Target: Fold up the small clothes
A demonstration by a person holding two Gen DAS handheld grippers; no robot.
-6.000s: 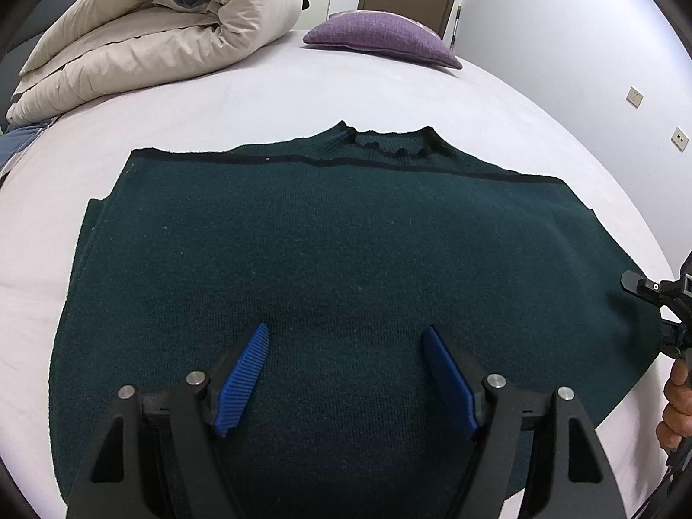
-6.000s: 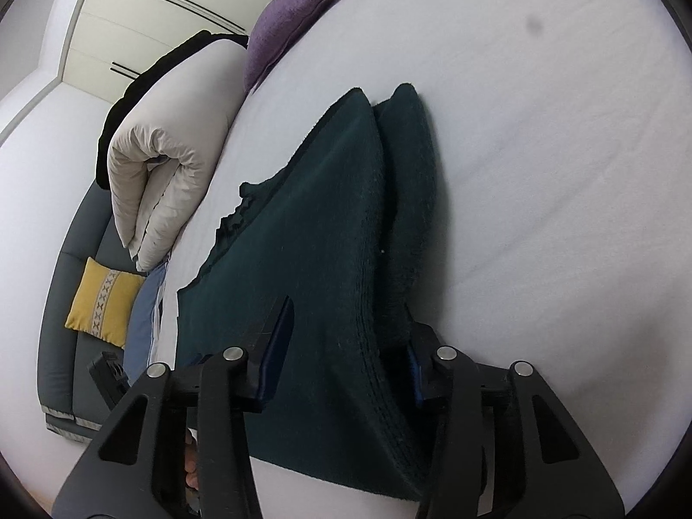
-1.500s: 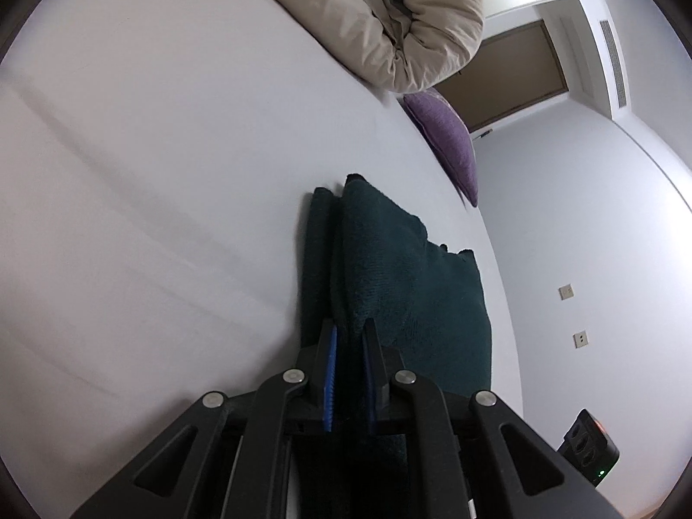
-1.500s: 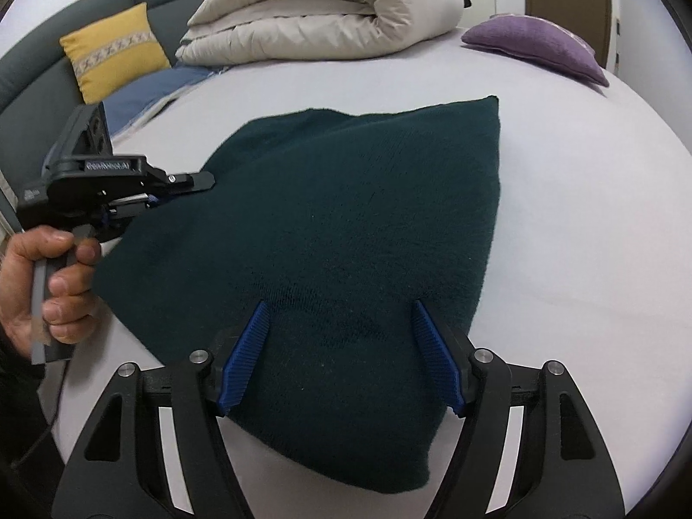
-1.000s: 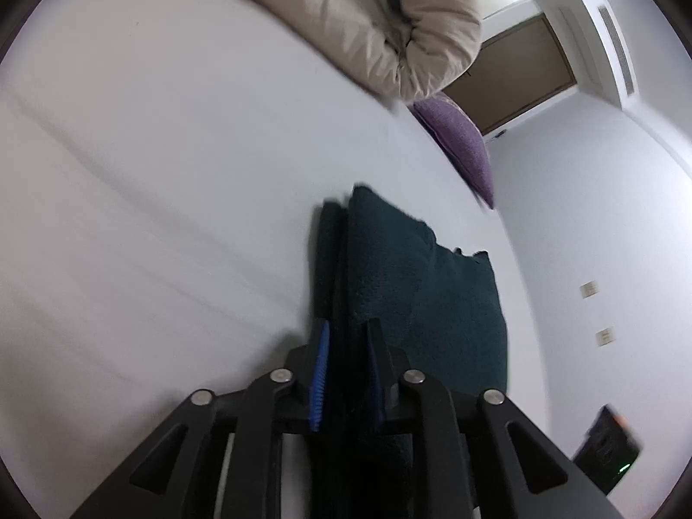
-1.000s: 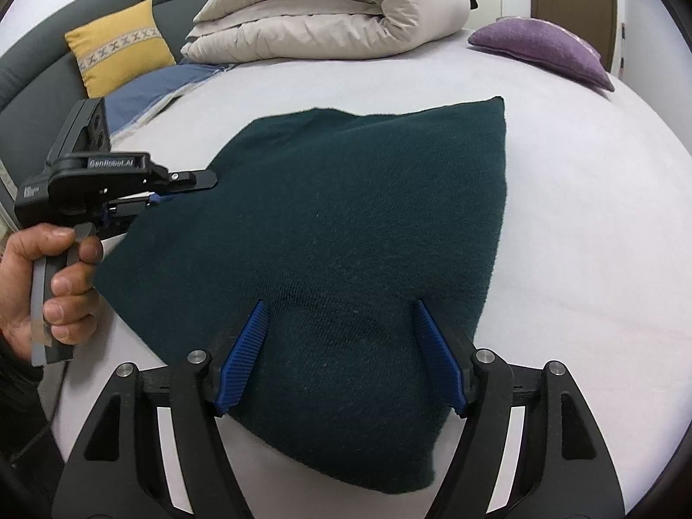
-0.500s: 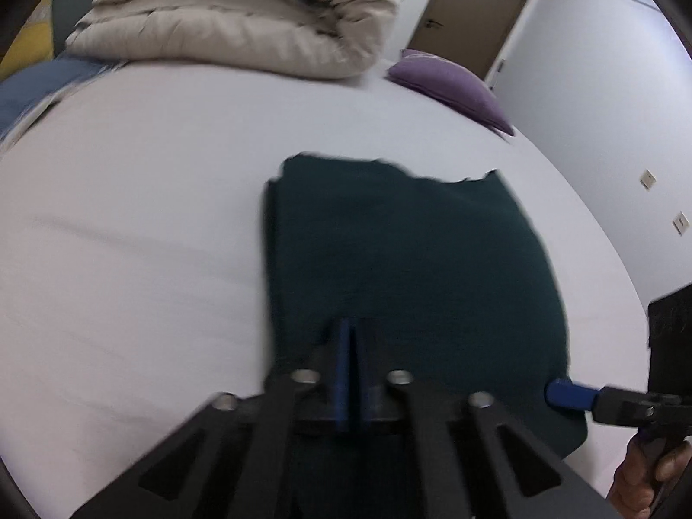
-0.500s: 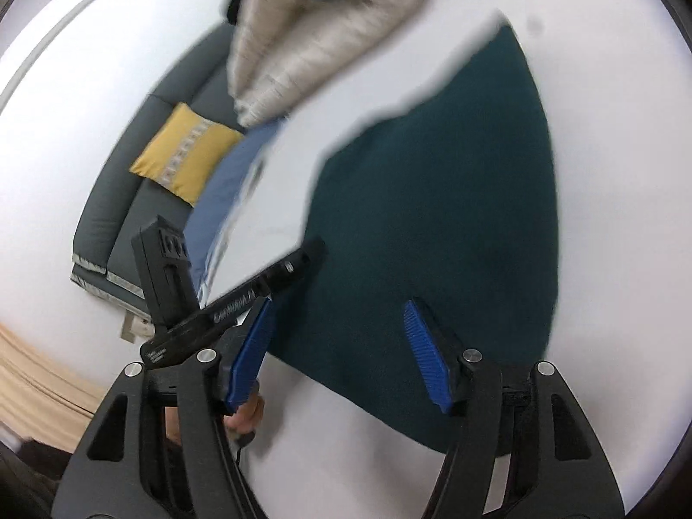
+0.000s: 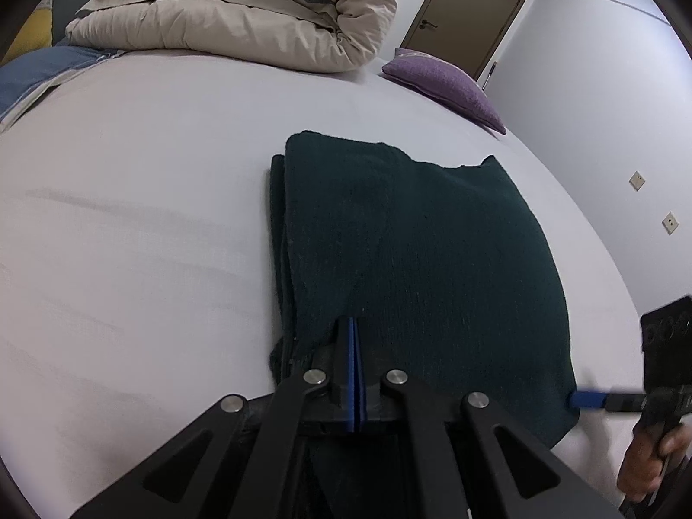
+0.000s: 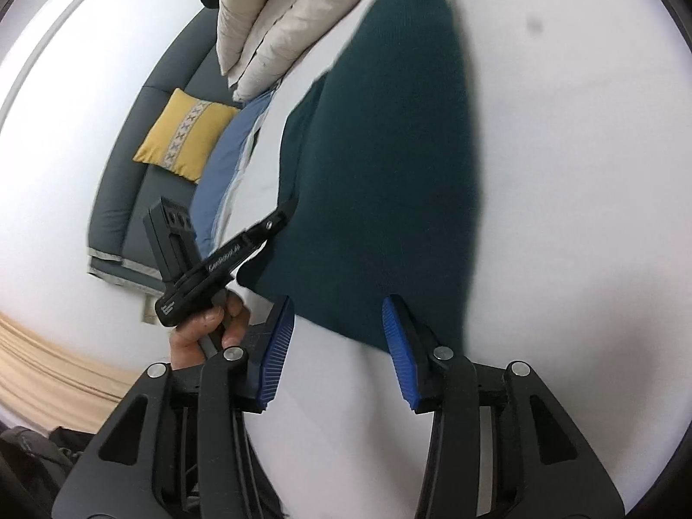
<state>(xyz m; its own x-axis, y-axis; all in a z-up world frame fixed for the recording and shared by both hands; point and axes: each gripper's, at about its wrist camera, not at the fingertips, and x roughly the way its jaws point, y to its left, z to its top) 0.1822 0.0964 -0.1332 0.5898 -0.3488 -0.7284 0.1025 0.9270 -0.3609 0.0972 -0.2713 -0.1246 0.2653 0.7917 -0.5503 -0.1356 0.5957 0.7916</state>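
Dark green knit garment (image 9: 424,259) lies on the white bed (image 9: 129,225), already folded down to a narrow stack w/ layered edges showing along its left side, so the step in hand looks like the last fold: take both near corners and bring the near end over toward the far end. Left hand-held gripper (image 9: 352,372) is clenched, blue pads pressed together at the near-left edge of the garment; looks like it pinches the knit there, tho how much cloth sits between the pads can't be told from its own view. Right hand-held gripper (image 10: 341,341) has its jaws closing but pads not yet pressing on anything; in its view the near-right corner of the garment sits just ahead of and between the blue pads, bed sheet under them. In the left wrist view one blue fingertip of the right one shows at the garment's right edge. Next move, prob: right one goes fwd a bit so the corner is well inside, finishes the clench, then both lift together and carry the near end over evenly. Rolled beige duvet (image 9: 242,13), purple pillow (image 9: 445,82), yellow cushion (image 10: 186,134) are well apart from the work, no hindrance
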